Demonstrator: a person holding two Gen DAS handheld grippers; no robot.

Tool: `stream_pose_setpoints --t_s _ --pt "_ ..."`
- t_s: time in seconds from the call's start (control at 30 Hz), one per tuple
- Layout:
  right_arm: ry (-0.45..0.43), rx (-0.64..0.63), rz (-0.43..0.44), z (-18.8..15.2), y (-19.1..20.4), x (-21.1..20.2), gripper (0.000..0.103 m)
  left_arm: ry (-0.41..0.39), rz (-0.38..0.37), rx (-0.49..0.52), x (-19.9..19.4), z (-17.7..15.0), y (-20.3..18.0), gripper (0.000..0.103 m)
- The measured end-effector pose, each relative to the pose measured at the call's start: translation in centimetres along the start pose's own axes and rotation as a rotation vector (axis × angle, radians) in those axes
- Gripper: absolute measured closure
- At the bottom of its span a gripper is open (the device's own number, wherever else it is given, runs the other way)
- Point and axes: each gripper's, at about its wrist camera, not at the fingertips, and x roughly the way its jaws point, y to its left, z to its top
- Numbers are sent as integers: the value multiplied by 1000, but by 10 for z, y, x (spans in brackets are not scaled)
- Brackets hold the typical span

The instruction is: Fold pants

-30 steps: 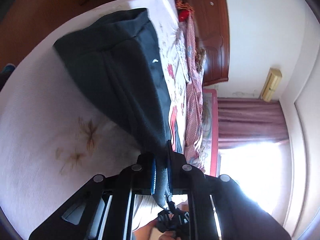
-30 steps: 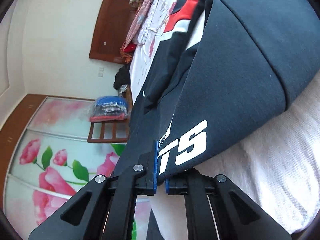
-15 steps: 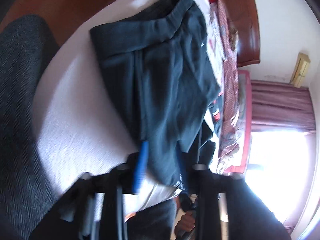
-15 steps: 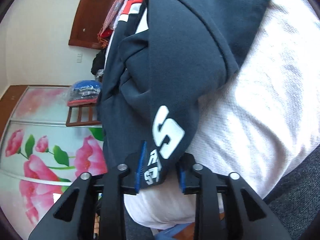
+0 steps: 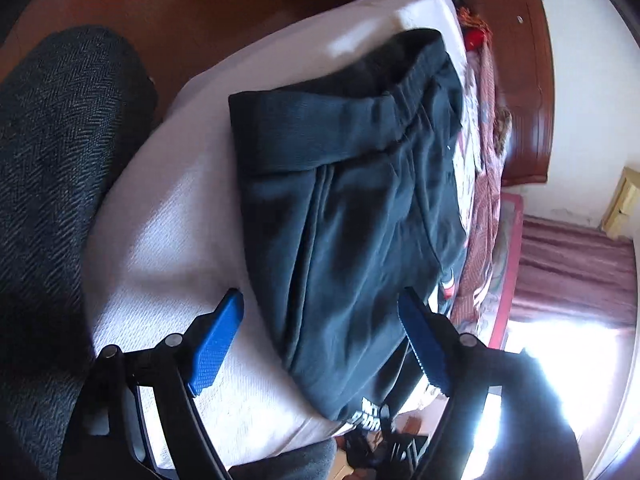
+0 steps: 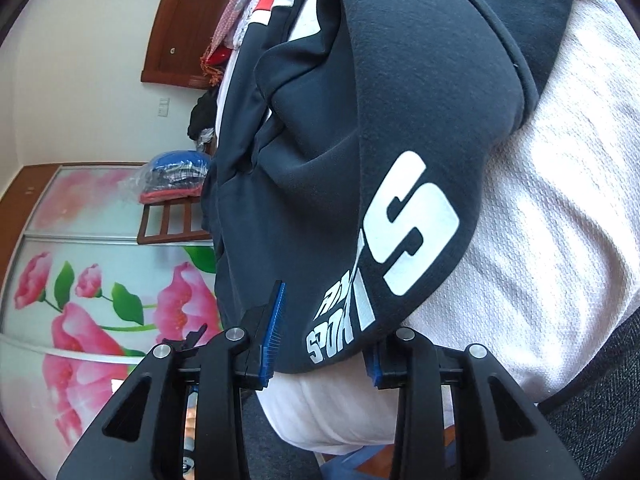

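While opening, left claw (image 5: 320, 336) straddles folded pants (image 5: 344, 208).

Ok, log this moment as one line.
folded dark navy pants on white textured cover | left gripper opening, pads clear | right gripper open astride printed hem

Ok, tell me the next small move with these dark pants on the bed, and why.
Probably back both grippers off the pants. They already lie folded on the white bedspread. The left gripper is opening with its pads clear of the cloth, and the right gripper stands part open around the printed end without visibly pinching it.
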Motion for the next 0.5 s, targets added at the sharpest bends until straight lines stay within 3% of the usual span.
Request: stream_pose_setpoints --t_s 0.13,0.17,0.23,0.27,0.37,0.5 --pt "-5 -2 -11 0 0 1 69 -23 7 1 2 2 -9 14" --pt "-7 -12 -26 0 1 1 69 -26 4 8 2 4 -10 18" --pt "-4 -17 -37 1 2 2 69 -28 39 44 0 8 -10 78" --pt "-4 -16 -35 2 2 2 69 -8 54 61 6 11 -11 93" --pt "-6 -12 -38 5 1 1 69 -6 39 47 11 12 -8 95" --pt "-10 -31 -52 8 2 -4 69 -50 24 111 -15 3 -14 95"
